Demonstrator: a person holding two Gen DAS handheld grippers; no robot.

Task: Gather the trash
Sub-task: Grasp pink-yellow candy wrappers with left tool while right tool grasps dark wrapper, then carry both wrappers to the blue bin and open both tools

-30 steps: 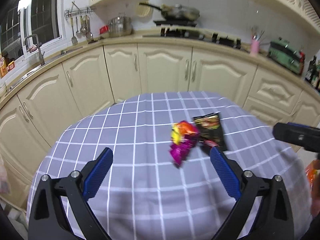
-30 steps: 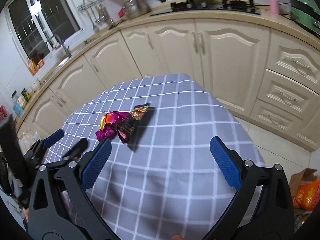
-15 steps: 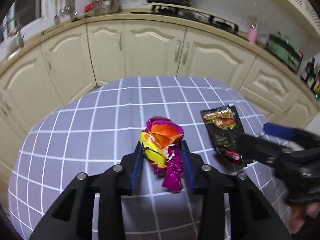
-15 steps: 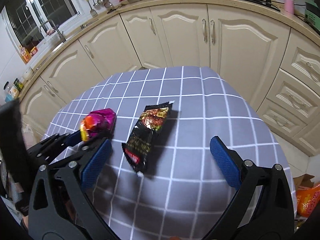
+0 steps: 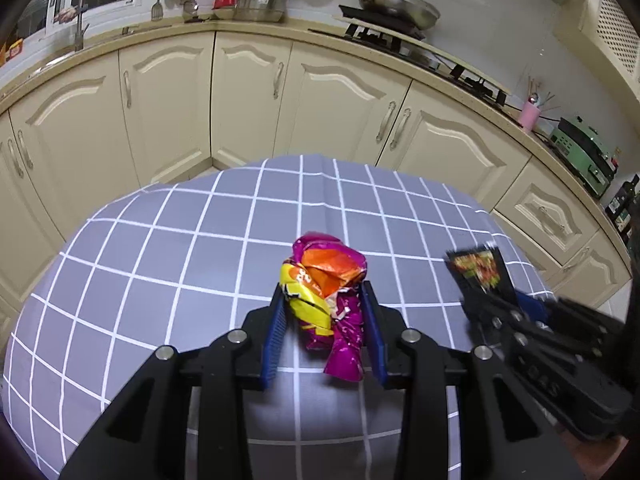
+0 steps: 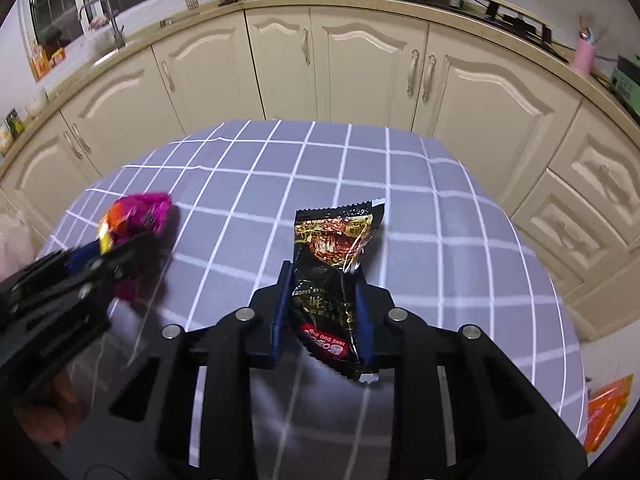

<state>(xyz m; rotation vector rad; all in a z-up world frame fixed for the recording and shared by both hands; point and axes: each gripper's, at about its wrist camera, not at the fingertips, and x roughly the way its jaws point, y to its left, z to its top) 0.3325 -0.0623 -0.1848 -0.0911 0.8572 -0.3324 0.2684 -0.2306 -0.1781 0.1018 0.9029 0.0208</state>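
Crumpled wrapper (image 5: pixel 326 292): purple, orange and yellow; mid-table, pinched between the left gripper (image 5: pixel 324 316) pads.
Black sachet (image 6: pixel 334 276): right of it, between the right gripper (image 6: pixel 322 304) pads, whose jaws are closing onto it.
Table (image 5: pixel 180 264): grey checked cloth.
Far: cream cabinets (image 5: pixel 328 100).

Only partly readable stuff: upside-down white letters on the red band of the black snack packet (image 6: pixel 334 276), roughly "HANG DUO DUO". Rest too blurry.
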